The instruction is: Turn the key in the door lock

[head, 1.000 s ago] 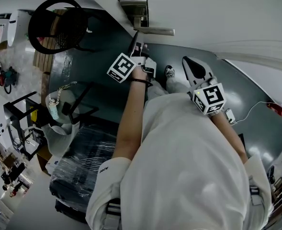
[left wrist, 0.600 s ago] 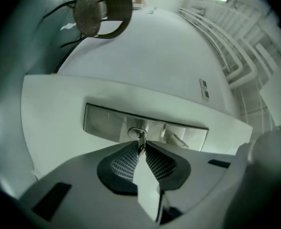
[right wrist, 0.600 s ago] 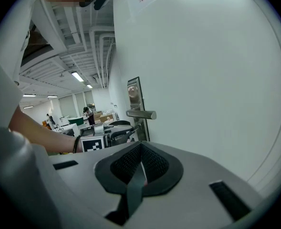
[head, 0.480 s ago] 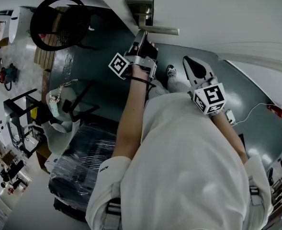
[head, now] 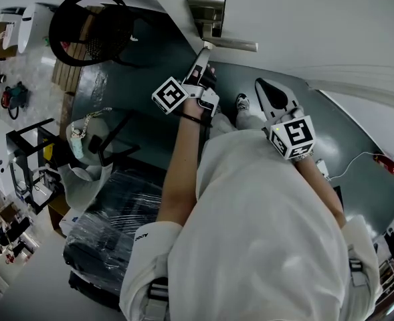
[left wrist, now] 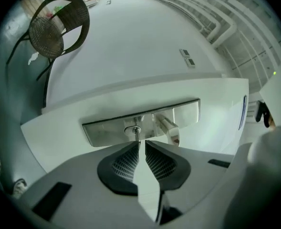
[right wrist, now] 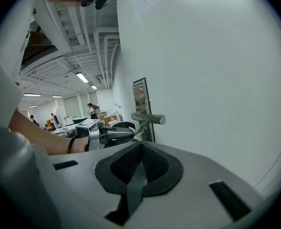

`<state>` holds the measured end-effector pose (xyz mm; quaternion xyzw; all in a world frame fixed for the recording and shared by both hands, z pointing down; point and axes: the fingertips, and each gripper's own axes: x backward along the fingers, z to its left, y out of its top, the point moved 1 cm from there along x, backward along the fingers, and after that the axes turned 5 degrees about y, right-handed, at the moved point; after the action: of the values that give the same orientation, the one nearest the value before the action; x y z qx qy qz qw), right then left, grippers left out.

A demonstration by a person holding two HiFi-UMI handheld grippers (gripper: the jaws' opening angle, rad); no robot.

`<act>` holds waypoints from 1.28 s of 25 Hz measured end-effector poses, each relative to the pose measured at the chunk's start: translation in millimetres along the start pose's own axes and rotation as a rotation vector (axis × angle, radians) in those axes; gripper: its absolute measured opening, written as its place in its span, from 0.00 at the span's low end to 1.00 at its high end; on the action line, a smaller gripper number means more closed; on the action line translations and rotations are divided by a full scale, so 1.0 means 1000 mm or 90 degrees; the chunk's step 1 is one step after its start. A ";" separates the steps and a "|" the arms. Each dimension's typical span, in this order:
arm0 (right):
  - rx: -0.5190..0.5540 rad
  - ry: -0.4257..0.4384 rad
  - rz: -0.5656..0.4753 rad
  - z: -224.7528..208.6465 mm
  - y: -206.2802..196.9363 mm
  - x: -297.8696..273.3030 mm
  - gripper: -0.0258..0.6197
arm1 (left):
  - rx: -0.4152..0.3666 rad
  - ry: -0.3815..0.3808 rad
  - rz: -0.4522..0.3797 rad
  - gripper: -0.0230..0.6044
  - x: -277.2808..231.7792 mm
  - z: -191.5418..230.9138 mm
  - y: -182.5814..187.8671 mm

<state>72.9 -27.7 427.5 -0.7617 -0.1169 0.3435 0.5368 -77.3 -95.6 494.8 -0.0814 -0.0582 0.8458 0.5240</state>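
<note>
L gripper (left wrist: pixel 140 146), jaws just eased apart off key (left wrist: pixel 137 133) in door lock (left wrist: pixel 107 128), likely regripping; R gripper (right wrist: pixel 141 146), closed & empty, hangs clear.

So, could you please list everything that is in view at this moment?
door: one, white, ahead of both grippers
lock plate: one, silver, on the door
lever handle: one, silver, on the lock plate
key: one, silver, in the keyhole beside the handle
chair: one, black, on the floor left of the door
plastic-wrapped bundle: one, black, floor at lower left
floor: dark green
left gripper: one, grey, at the lock; fingers have just been opening, key between their tips, not clamped
right gripper: one, grey, held back from the door; fingers together, empty
person's top: one, white, bottom of the head view
</note>
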 end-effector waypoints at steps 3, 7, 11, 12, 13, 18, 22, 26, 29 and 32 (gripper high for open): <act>0.012 0.029 -0.002 0.008 0.004 -0.007 0.04 | -0.067 -0.006 0.001 0.05 0.017 -0.016 -0.002; 0.020 0.080 -0.004 0.019 0.013 -0.017 0.04 | -0.141 -0.006 -0.008 0.05 0.040 -0.041 -0.006; 0.026 0.145 -0.002 0.041 0.017 -0.033 0.03 | -0.182 0.022 -0.039 0.05 0.070 -0.043 -0.006; 0.030 0.164 -0.001 0.048 0.018 -0.037 0.04 | -0.194 0.034 -0.050 0.05 0.079 -0.043 -0.006; 0.036 0.182 0.000 0.054 0.018 -0.041 0.03 | -0.214 0.049 -0.059 0.05 0.088 -0.044 -0.006; 0.055 0.255 0.001 0.081 0.022 -0.050 0.04 | -0.278 0.115 -0.105 0.05 0.130 -0.049 -0.011; 0.063 0.306 0.015 0.093 0.015 -0.056 0.04 | -0.280 0.167 -0.153 0.05 0.159 -0.043 -0.018; 0.064 0.369 0.035 0.109 0.006 -0.061 0.03 | -0.344 0.229 -0.163 0.05 0.178 -0.046 -0.036; 0.077 0.418 0.042 0.124 0.006 -0.062 0.03 | -0.386 0.270 -0.164 0.05 0.186 -0.048 -0.051; 0.073 0.455 0.045 0.139 0.012 -0.060 0.03 | -0.410 0.294 -0.149 0.05 0.190 -0.045 -0.067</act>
<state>-63.7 37.2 414.1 -0.8057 0.1237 0.0801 0.5736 -92.8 104.4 448.6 -0.4216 -0.2095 0.6787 0.5636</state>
